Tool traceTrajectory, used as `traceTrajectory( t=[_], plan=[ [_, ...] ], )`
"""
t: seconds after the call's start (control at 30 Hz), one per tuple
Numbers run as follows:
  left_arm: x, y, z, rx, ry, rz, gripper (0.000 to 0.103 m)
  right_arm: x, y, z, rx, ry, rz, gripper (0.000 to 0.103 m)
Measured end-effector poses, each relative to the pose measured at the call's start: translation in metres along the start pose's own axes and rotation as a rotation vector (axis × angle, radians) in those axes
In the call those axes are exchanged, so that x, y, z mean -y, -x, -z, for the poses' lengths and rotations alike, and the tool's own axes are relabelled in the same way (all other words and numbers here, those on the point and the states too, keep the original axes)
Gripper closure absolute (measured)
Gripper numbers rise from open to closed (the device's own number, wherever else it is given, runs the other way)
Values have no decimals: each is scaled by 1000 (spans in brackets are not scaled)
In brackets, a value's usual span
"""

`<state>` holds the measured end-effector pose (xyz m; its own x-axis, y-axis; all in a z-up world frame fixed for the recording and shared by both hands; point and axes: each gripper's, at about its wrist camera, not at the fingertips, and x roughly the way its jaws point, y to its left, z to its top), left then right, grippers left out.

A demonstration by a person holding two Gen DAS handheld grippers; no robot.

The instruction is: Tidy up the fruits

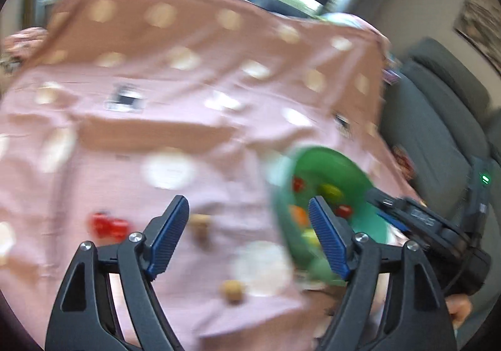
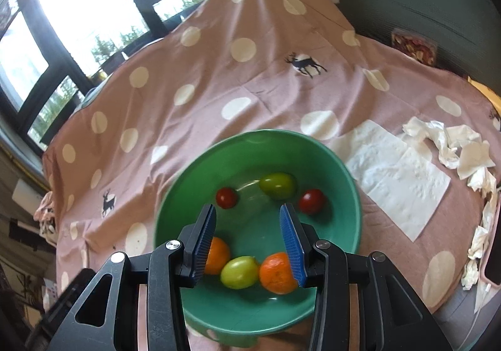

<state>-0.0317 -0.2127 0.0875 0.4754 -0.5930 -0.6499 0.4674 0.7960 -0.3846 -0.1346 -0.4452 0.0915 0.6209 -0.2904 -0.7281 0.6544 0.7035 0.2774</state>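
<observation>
A green bowl (image 2: 341, 225) sits on the pink dotted cloth and holds two oranges (image 2: 277, 272), two green fruits (image 2: 278, 185) and two small red fruits (image 2: 313, 200). My right gripper (image 2: 247, 210) is open and empty, just above the bowl's near half. The left wrist view is blurred. My left gripper (image 1: 249, 205) is open and empty above the cloth, left of the bowl (image 1: 341, 163). A red fruit (image 1: 108, 225) lies on the cloth to its left. Two small brownish pieces (image 1: 202, 224) (image 1: 232, 290) lie between the fingers.
White tissue sheets (image 2: 397, 175) and crumpled tissues (image 2: 463, 156) lie right of the bowl. A grey sofa (image 2: 416, 3) borders the cloth at the far right. Windows (image 2: 81, 6) stand behind. The right gripper's body (image 1: 432, 225) shows at the left view's right edge.
</observation>
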Motion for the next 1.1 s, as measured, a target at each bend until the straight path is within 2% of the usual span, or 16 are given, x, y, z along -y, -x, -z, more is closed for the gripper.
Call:
traceTrajectory(
  t=[0.07, 0.17, 0.33, 0.43, 0.57, 0.6, 0.67, 0.77, 0.83, 1.0, 1.1],
  plan=[
    [-24, 10, 0, 28, 43, -75, 22, -10, 1, 2, -1, 24, -17, 60],
    [-54, 16, 3, 38, 92, -135, 22, -26, 0, 6, -4, 73, -40, 60],
    [-95, 7, 11, 3, 154, -238, 22, -58, -7, 18, -39, 168, -90, 60],
    [-115, 2, 11, -20, 221, -218, 23, -80, -16, 29, -87, 225, -140, 60],
    [-129, -2, 11, -35, 257, -210, 25, -108, -28, 46, -174, 299, -258, 60],
    [-129, -2, 12, -39, 262, -209, 26, -117, -32, 52, -207, 324, -306, 60],
    [-134, -5, 14, -60, 289, -203, 37, -131, -41, 64, -269, 366, -362, 60],
    [-138, -7, 15, -73, 296, -207, 49, -148, -55, 78, -334, 383, -379, 60],
    [-138, -9, 16, -81, 292, -218, 54, -152, -63, 82, -359, 356, -392, 60],
    [-141, -23, 20, -128, 322, -174, 57, -153, -78, 87, -411, 291, -413, 60],
    [-138, -33, 20, -141, 309, -187, 64, -146, -78, 84, -404, 262, -402, 60]
  ],
)
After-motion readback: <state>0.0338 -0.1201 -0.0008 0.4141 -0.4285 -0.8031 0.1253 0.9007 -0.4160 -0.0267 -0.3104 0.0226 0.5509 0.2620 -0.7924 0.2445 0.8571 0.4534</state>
